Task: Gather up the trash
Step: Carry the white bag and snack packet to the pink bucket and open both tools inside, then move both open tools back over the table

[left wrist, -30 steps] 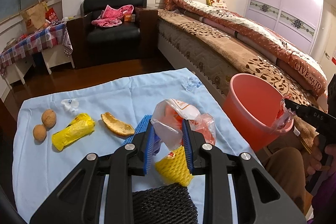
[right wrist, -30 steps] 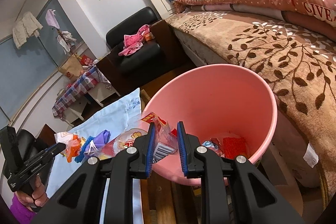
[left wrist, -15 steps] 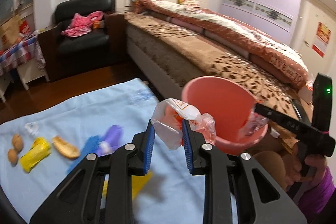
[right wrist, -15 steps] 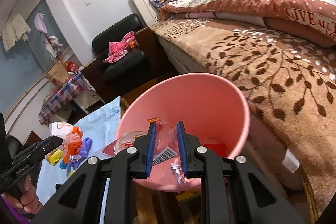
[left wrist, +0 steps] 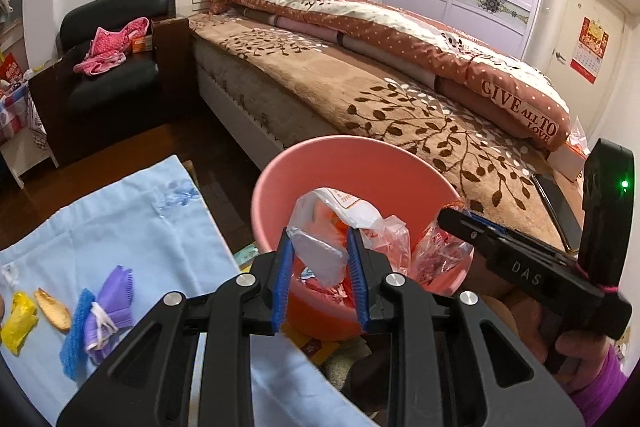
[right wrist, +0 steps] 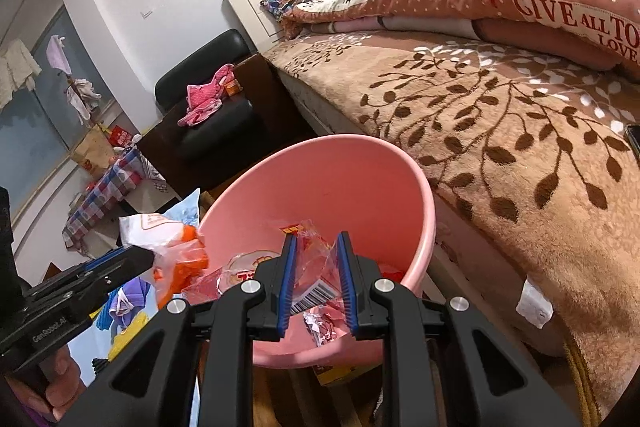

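A pink bucket (left wrist: 360, 155) stands between the blue cloth and the bed, with wrappers lying in it. My left gripper (left wrist: 320, 239) hangs over its near rim. A crumpled white and orange plastic bag (left wrist: 340, 211) is still between its blue pads, and the jaws are opening. My right gripper (right wrist: 316, 239) is over the bucket's (right wrist: 320, 179) mouth, shut on a clear red-printed wrapper (right wrist: 316, 267) with a barcode. In the left wrist view the right gripper (left wrist: 460, 217) reaches in from the right with that wrapper (left wrist: 440, 251). In the right wrist view the left gripper (right wrist: 148, 255) and its bag (right wrist: 168, 239) are at the left.
On the blue cloth (left wrist: 120, 219) at the left lie a purple glove-like piece (left wrist: 114, 291), blue foam mesh (left wrist: 76, 331), a peel (left wrist: 52, 313) and a yellow wrapper (left wrist: 18, 319). The bed (left wrist: 400, 99) stands right behind the bucket, with a phone (left wrist: 556, 203) on it. A black armchair (left wrist: 116, 75) is far left.
My left gripper has carried the plastic bag rightward, from above the cloth to above the bucket. My right gripper has moved further over the bucket's mouth with its wrapper.
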{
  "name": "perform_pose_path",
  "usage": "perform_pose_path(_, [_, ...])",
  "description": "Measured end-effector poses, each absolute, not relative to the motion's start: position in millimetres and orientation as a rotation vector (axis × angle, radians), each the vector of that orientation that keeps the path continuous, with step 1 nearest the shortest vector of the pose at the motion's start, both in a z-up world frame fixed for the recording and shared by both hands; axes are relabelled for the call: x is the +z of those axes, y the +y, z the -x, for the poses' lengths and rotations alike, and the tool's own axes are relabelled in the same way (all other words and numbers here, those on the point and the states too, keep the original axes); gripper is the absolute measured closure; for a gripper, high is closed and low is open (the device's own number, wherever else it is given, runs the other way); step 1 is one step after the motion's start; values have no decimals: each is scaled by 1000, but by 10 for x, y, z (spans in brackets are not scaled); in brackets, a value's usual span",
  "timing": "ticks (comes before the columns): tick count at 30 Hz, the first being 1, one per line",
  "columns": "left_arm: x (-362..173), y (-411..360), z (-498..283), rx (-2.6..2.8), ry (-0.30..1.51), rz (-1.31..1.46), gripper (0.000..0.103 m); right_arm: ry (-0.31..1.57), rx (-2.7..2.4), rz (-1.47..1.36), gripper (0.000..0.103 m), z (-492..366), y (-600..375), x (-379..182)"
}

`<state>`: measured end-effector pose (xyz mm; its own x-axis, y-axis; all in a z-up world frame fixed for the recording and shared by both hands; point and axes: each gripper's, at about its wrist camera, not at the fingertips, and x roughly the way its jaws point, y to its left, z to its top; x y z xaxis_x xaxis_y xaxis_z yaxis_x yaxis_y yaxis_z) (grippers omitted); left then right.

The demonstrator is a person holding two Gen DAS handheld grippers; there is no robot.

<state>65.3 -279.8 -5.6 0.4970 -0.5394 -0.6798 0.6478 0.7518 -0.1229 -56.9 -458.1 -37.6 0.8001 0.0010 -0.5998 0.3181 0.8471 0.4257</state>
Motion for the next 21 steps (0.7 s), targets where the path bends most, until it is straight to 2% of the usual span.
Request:
perform_pose_path(4, [-110, -2871, -663, -729, 790, -171, 74, 633, -181, -553, 78, 573, -4590, -404])
perform_pose_path(5, [-119, -2878, -662, -728, 791, -175, 68, 634, -182, -556, 78, 573, -4590, -407])
perform_pose_path(7, [-129, -2871, -657, -726, 790, -169, 62, 637, -183, -557, 77, 570, -4582, -410])
perform_pose_path(8, [-129, -2863, -652, -726, 789, -165, 62, 638, -183, -557, 76, 569, -4580, -411])
perform_pose_path(10, [-124, -2845, -655, -729, 790, -155, 61, 633, -187, -557, 67, 567, -4577, -403])
perform_pose_path(21, [-72, -2606, -670, -704, 788, -100, 61, 612, -178, -543, 61, 608, -4481, -302])
